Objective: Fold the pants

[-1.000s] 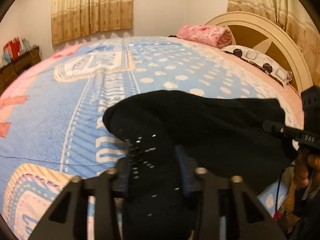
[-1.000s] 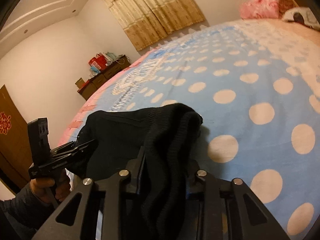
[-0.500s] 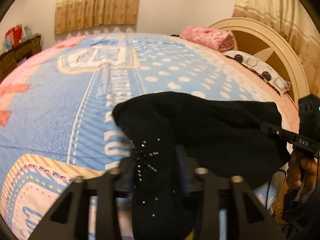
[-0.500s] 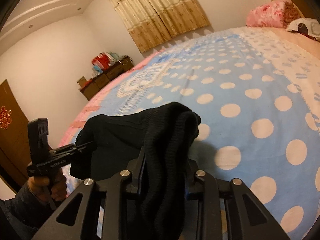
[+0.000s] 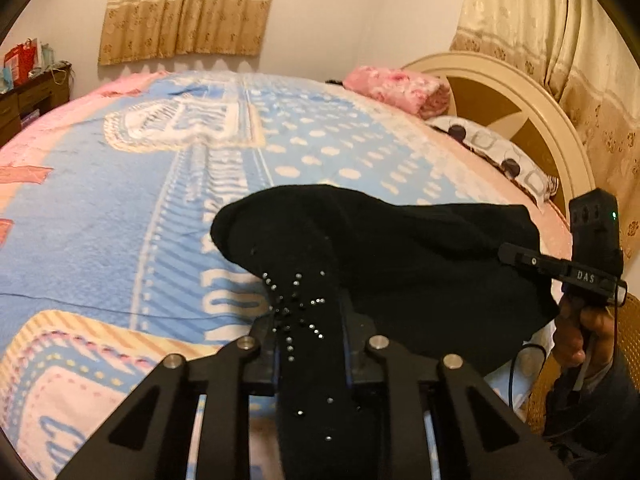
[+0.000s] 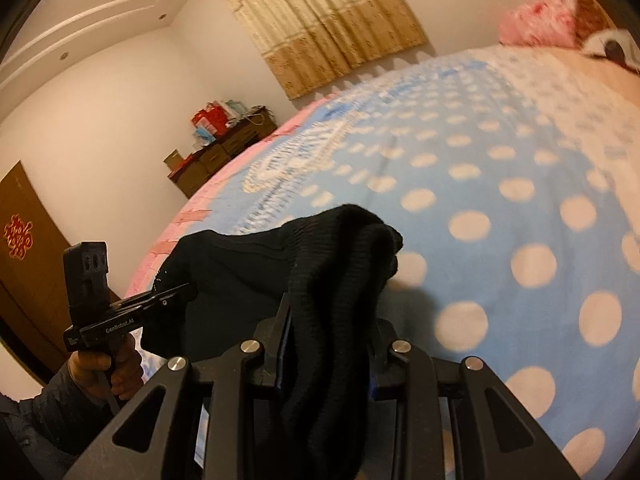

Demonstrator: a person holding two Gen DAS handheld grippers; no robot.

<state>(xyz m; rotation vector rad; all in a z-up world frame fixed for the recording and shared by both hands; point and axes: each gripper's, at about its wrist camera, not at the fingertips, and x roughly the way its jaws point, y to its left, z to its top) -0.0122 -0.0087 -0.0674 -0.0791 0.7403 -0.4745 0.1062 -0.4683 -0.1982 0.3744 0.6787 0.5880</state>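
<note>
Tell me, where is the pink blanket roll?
Left wrist view, upper right: the pink blanket roll sits at the bed's far end, beside the curved headboard and spotted pillow.

The black pants (image 5: pixel 400 264) cover the inner faces of the left gripper (image 5: pixel 308 344), so its fingertips cannot be seen. The same cloth hides the tips of the right gripper (image 6: pixel 328 332) in its own view. The pants run off the bottom edge of both pictures. The bedspread (image 6: pixel 500 168) is blurred in the right view, as is the pink blanket (image 6: pixel 536 20) beyond it. The dresser (image 5: pixel 28 100) is cut by the left edge.
</note>
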